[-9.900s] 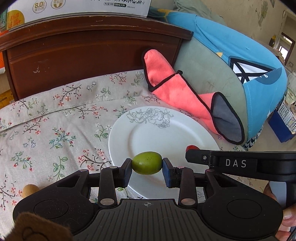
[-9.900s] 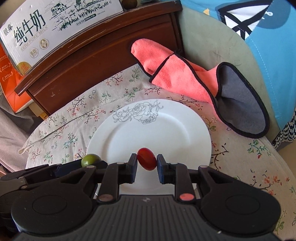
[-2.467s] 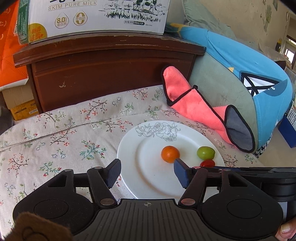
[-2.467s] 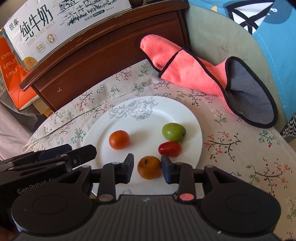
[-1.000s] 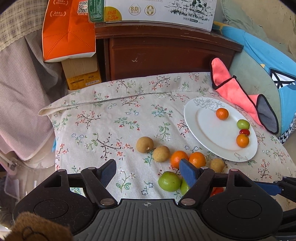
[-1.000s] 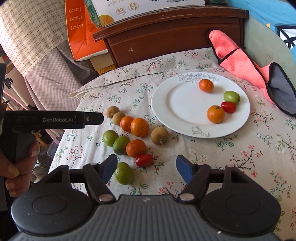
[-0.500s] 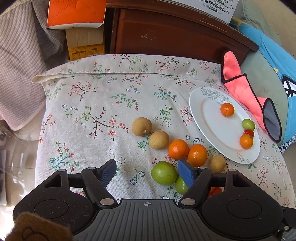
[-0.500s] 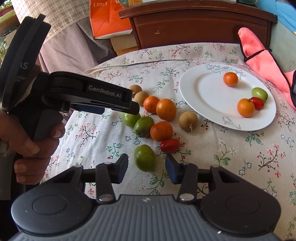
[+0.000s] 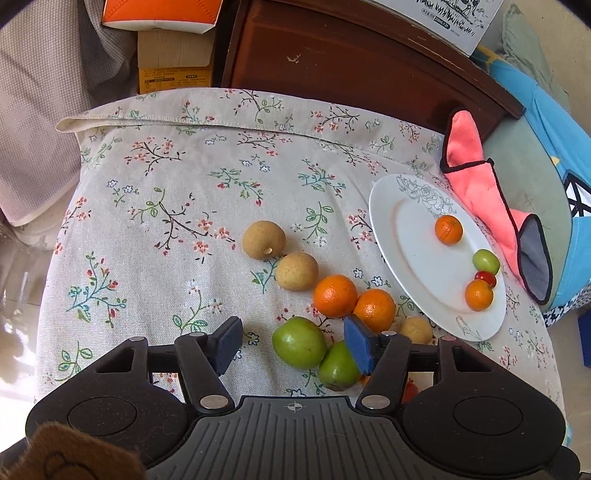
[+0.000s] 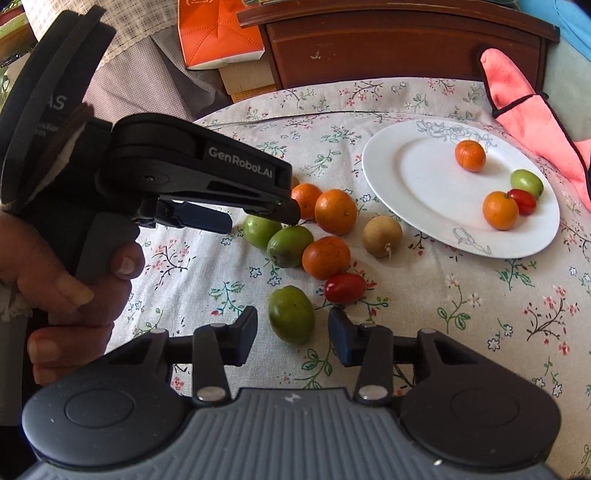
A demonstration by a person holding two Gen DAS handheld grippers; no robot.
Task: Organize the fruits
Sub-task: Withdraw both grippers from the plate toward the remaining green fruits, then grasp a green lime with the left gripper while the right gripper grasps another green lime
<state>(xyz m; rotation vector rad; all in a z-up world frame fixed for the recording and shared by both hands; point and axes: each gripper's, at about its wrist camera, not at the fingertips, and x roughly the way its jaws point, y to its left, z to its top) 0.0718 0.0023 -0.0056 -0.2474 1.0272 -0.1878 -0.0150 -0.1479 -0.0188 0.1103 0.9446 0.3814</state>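
Note:
A white plate (image 9: 417,254) (image 10: 413,181) on the floral cloth holds two small oranges, a green fruit (image 10: 526,183) and a red tomato (image 10: 522,201). Loose fruit lies left of it: oranges (image 9: 335,296), brown longans (image 9: 263,240), green fruits, a red tomato (image 10: 345,288). My left gripper (image 9: 293,341) is open, with a green fruit (image 9: 299,342) between its fingers. My right gripper (image 10: 292,328) is open around another green fruit (image 10: 291,314). The left gripper's body shows in the right wrist view (image 10: 207,184).
A pink cloth (image 9: 480,184) (image 10: 524,99) lies right of the plate against a blue cushion (image 9: 546,140). A dark wooden cabinet (image 9: 351,62) stands behind, with an orange box (image 10: 218,33) and cartons at left. The cloth's left edge (image 9: 62,206) drops off.
Both grippers have let go of fruit on the plate, pulled back to the loose pile and lowered. Each open gripper now straddles a green fruit.

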